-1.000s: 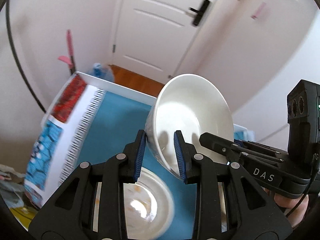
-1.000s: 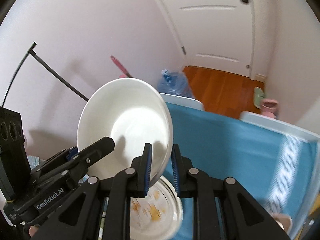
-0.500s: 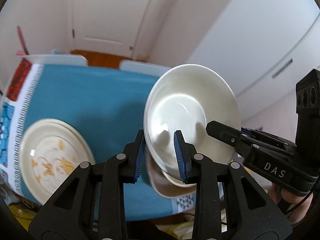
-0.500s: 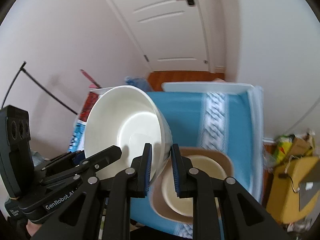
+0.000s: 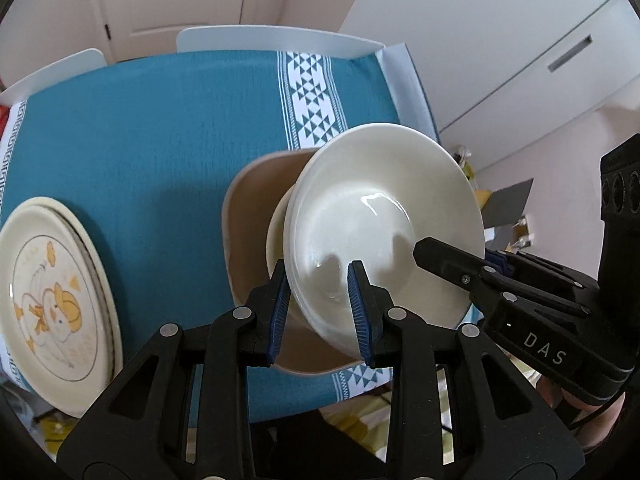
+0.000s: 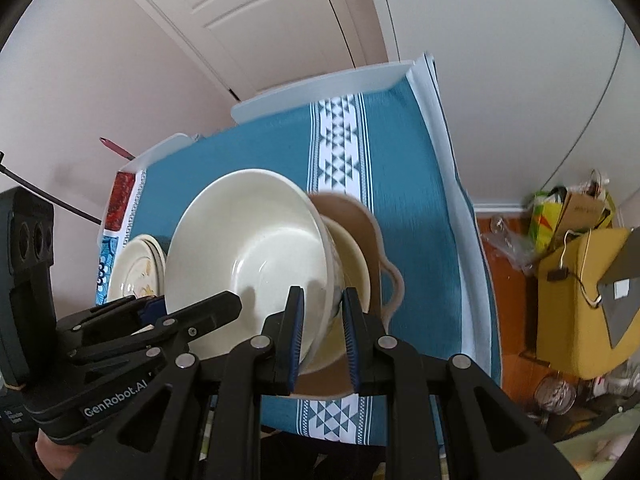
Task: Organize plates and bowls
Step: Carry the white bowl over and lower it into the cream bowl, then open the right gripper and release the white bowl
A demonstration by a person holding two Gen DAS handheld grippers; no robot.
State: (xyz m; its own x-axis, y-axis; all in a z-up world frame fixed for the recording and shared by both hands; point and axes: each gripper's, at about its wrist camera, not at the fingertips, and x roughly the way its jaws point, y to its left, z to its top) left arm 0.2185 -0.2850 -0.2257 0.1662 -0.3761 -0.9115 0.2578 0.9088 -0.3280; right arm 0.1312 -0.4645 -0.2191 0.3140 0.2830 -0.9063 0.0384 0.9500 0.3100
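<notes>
Left wrist view: left gripper clamps the near rim of the white bowl; right gripper pinches the same bowl's rim on the right side. Bowl hangs tilted just above the cream bowl sitting in the brown handled dish. Best move, I'd say: level the rim, centre over the cream bowl, lower slowly, release both together. Further left, stacked cartoon plates rest on the teal tablecloth.

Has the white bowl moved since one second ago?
Yes. The white bowl was above the cartoon plate; now it is over the brown dish, to the right.
</notes>
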